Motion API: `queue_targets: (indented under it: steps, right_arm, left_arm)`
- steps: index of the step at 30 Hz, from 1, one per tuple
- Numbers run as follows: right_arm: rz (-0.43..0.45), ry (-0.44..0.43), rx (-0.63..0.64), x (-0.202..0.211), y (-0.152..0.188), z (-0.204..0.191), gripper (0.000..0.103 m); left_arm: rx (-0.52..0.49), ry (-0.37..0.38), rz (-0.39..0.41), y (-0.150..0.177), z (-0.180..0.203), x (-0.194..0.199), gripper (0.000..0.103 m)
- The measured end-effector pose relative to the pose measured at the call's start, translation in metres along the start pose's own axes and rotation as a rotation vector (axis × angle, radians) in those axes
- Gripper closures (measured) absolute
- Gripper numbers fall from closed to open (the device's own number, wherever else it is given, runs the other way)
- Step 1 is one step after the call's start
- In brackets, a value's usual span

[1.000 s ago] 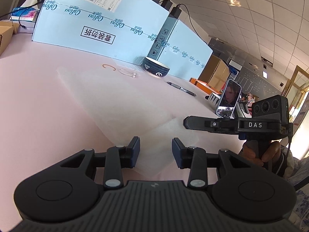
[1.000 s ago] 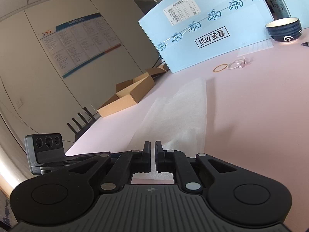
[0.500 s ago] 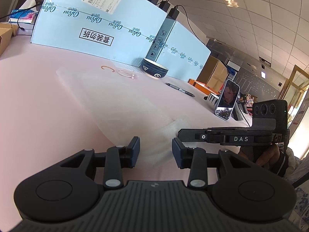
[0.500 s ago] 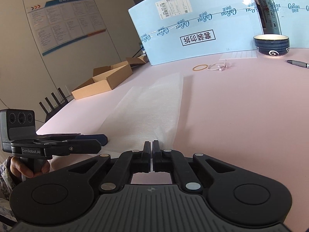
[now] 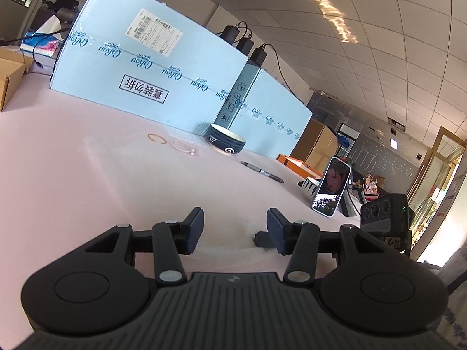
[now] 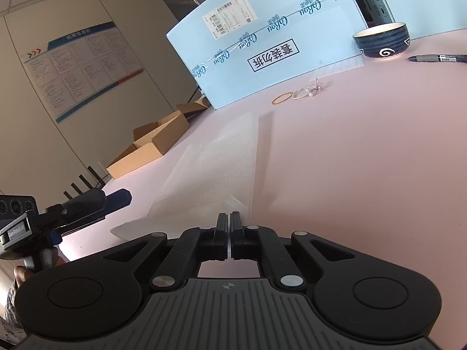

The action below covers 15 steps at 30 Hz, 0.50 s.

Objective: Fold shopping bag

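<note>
While the right gripper pinches its jaws onto the near edge of the shopping bag, the thin, translucent white sheet stretches flat ahead on the pink table; the left gripper is opening, jaws empty, off to the left.

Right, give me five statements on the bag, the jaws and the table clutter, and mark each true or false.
1. The right gripper has its jaws closed on an edge of the translucent bag. True.
2. The left gripper has its jaws clamped on the bag. False: they are apart and opening, nothing pinched.
3. A dark bowl sits in front of the light blue boxes. True.
4. The pen lies inside the bowl. False: it lies on the pink table beside it.
5. The phone lies flat, screen down. False: it stands propped, screen lit.
</note>
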State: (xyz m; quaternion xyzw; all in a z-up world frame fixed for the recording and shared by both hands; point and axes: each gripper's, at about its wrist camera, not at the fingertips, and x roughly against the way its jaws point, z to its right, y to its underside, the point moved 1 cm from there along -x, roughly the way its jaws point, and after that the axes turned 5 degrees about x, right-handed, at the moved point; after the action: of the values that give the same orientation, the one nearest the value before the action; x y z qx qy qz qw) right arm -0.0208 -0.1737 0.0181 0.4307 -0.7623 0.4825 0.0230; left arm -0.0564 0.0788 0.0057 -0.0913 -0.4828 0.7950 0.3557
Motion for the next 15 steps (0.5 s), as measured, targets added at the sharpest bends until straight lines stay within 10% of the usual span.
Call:
queue_targets:
  steps: [6,15]
  right_arm:
    - [0.014,-0.002,0.004,0.002,0.002,-0.003,0.098]
    - [0.011,-0.023,0.040,0.002,-0.003,-0.006,0.084]
  left_arm:
    - [0.028,-0.007,-0.059,0.020,0.008,-0.025,0.084]
    - [0.074,-0.168,-0.108,0.031,-0.008,-0.019,0.086]
